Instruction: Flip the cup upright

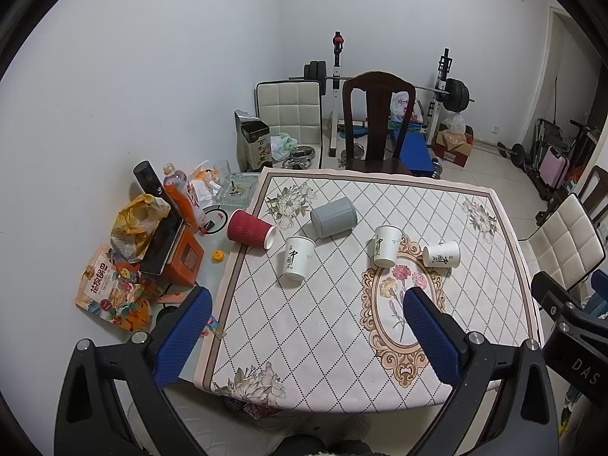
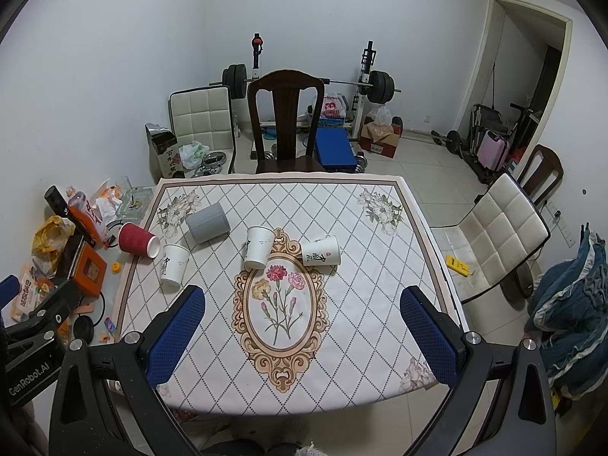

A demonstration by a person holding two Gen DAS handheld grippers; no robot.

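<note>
Several cups lie on the patterned tablecloth (image 1: pixel 323 342). A red ribbed cup (image 1: pixel 250 228) lies on its side at the cloth's left edge, also in the right wrist view (image 2: pixel 137 240). A grey cup (image 1: pixel 333 216) (image 2: pixel 208 223) lies on its side. Two white paper cups (image 1: pixel 297 258) (image 1: pixel 386 246) stand upright, rim up; they show too in the right wrist view (image 2: pixel 173 265) (image 2: pixel 258 247). A third white cup (image 1: pixel 441 254) (image 2: pixel 321 250) lies on its side. My left gripper (image 1: pixel 307 338) and right gripper (image 2: pixel 304 338) are open and empty, above the table's near edge.
Snack bags, an orange box (image 1: pixel 182 262), bottles and a yellow cap (image 1: pixel 217 256) crowd the table's left side. A dark wooden chair (image 2: pixel 287 121) stands behind the table, a white padded chair (image 2: pixel 494 239) at the right. Gym gear lines the back wall.
</note>
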